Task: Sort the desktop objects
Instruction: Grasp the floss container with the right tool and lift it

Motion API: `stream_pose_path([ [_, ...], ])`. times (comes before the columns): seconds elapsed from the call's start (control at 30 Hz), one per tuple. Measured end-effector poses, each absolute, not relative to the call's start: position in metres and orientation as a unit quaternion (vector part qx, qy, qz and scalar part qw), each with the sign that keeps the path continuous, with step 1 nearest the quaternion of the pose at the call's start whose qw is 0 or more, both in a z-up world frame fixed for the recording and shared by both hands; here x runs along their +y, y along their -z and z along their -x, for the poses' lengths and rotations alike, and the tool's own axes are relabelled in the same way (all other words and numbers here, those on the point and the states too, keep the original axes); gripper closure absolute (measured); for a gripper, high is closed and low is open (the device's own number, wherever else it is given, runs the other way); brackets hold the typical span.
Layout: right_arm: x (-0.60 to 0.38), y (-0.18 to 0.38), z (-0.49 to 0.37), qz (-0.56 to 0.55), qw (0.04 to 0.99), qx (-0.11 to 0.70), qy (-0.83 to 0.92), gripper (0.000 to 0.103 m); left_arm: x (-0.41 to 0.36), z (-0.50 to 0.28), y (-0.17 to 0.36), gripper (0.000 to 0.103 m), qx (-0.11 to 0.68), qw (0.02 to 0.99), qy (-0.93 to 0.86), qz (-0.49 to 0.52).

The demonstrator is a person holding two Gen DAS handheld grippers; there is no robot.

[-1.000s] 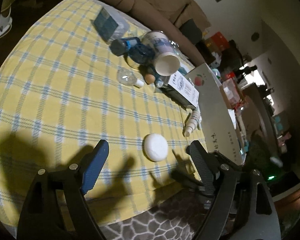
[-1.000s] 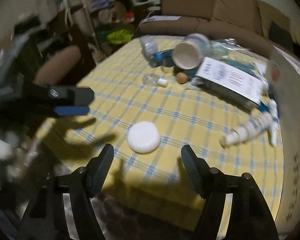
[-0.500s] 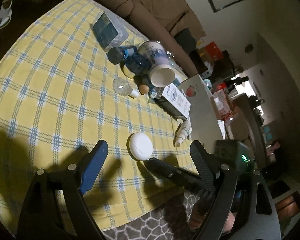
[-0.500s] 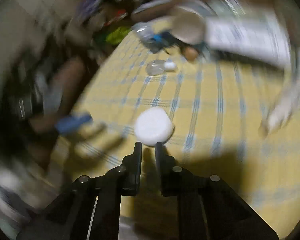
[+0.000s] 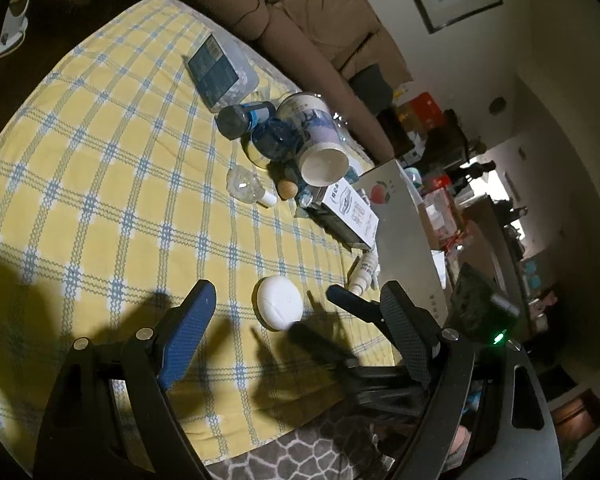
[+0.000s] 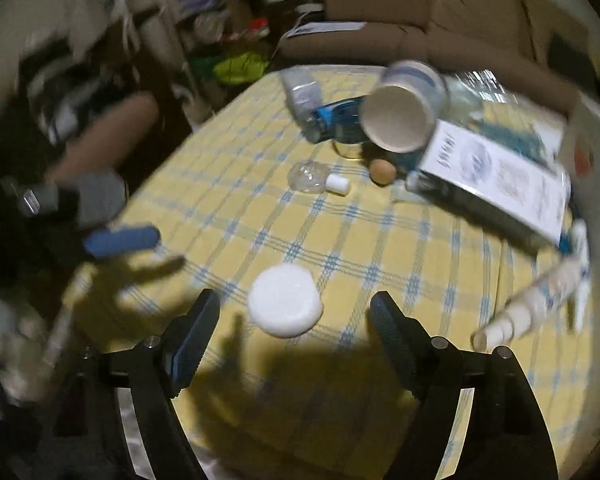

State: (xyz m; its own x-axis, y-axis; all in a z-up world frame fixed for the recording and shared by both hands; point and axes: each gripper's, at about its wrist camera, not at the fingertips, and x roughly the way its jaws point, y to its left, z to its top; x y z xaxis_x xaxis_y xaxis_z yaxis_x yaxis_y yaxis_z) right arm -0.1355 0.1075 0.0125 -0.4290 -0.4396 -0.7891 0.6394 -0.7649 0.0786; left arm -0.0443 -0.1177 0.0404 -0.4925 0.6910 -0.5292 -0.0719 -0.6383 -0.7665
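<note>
One white round case (image 6: 285, 300) lies between the opening right gripper (image 6: 294, 326); left gripper (image 5: 296, 320) spread wide, empty.

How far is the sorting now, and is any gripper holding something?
Nothing looks sorted yet. Cup, box, egg and small bottle lie jumbled. Right gripper is opening, empty, before the white disc. Left gripper is open, empty.

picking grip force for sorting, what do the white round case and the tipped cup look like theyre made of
White round case: likely hard plastic, matte white, with a seam line across its top in the left wrist view. Tipped cup: probably paper, with a dull beige inside, thin rolled rim and printed blue outside; glazed ceramic cannot be ruled out.
</note>
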Motion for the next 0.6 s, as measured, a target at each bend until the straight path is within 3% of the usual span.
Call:
stream_pose_path([
  [0.1,0.098,-0.001,0.133,-0.426,0.316,0.154,0.834,0.036,-0.119,0.045,-0.041,0.009,-0.354,0.242,-0.788,0.441],
  [0.2,0.094,0.004,0.134,-0.427,0.316,0.169,0.83,0.054,-0.121,0.046,-0.04,0.009,-0.356,0.243,-0.787,0.441],
  [0.33,0.094,0.006,0.136,-0.432,0.319,0.151,0.83,0.054,-0.12,0.048,-0.04,0.009,-0.356,0.243,-0.787,0.441],
  [0.43,0.122,0.002,0.155,-0.487,0.339,-0.018,0.805,0.054,-0.118,0.048,-0.039,0.009,-0.356,0.247,-0.785,0.443],
  [0.6,0.198,0.064,0.177,-0.554,0.33,-0.475,0.599,0.055,-0.111,0.049,-0.035,0.009,-0.359,0.255,-0.778,0.447],
])
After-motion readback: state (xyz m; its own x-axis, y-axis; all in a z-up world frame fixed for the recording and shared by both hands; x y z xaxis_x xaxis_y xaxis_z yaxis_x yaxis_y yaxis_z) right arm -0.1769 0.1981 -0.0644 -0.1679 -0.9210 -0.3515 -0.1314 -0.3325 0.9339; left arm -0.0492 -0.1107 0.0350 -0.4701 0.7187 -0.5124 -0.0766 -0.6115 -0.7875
